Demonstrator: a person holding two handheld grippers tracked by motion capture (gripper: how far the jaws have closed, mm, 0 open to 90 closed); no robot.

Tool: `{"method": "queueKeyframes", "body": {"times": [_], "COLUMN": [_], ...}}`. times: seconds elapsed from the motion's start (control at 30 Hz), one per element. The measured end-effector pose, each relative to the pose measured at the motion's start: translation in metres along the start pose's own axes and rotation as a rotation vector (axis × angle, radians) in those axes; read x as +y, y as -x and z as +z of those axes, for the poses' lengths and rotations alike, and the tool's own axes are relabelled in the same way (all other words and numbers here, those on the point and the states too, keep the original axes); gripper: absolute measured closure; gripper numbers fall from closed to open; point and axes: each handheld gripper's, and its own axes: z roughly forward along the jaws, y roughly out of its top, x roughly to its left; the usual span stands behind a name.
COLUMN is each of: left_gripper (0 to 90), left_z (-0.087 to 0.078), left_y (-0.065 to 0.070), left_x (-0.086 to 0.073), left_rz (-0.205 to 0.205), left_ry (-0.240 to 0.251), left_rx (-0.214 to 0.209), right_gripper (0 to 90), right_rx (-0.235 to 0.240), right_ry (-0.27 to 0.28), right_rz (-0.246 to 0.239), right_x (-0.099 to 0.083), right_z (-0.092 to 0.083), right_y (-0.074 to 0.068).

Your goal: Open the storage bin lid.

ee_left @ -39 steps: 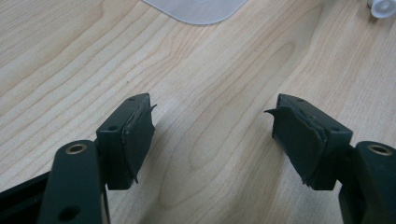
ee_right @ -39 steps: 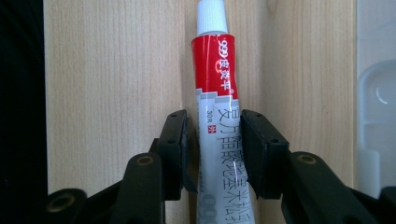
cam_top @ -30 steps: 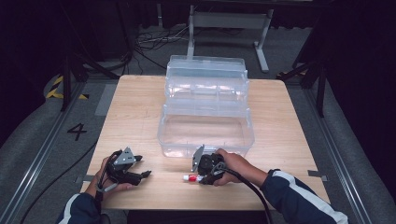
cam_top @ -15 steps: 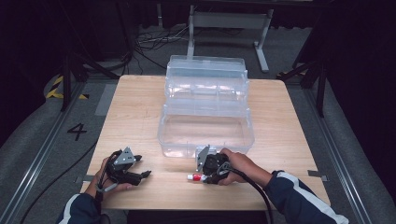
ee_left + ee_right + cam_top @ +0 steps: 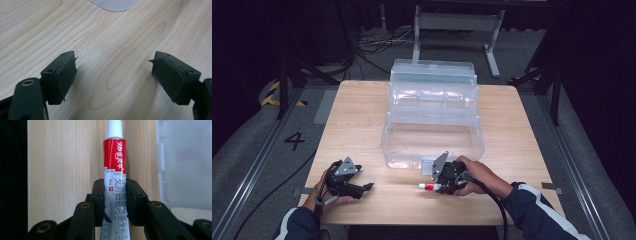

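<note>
A red and white tube [image 5: 115,170] with a white cap sits between the jaws of my right gripper [image 5: 114,195], which is shut on it; the cap points away from me. From above, the tube [image 5: 427,186] sticks out to the left of my right gripper [image 5: 437,186], just in front of the clear plastic box [image 5: 432,131]. My left gripper [image 5: 368,187] rests at the table's front left, its jaws just having opened wider. Its pads [image 5: 66,72] stand far apart over bare wood, and my left gripper [image 5: 113,75] holds nothing.
The clear box stands open in the table's middle, with its lid [image 5: 433,82] raised behind it. A corner of the box [image 5: 185,162] lies right of the tube. The wooden table [image 5: 357,120] drops off to dark floor on all sides; cables [image 5: 377,45] lie beyond.
My right gripper has moved a little to the right with the tube and lifted slightly. The left hand has stayed in place.
</note>
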Motion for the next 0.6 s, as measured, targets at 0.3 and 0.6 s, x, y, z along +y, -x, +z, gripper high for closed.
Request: {"method": "queueKeyframes", "body": {"times": [0.3, 0.6], "left_gripper": [19.7, 19.7], "left_z": [0.000, 0.000], "left_y": [0.000, -0.001], "left_x": [0.000, 0.000], "left_rz": [-0.001, 0.001], "left_ry": [0.000, 0.001], "left_rx": [-0.002, -0.004], "right_gripper": [70.4, 70.4], "right_rx": [-0.020, -0.038], "right_ry": [0.031, 0.044], "right_rz": [-0.002, -0.004], "right_x": [-0.010, -0.014], "right_z": [-0.017, -0.029], "right_y": [0.000, 0.002]}}
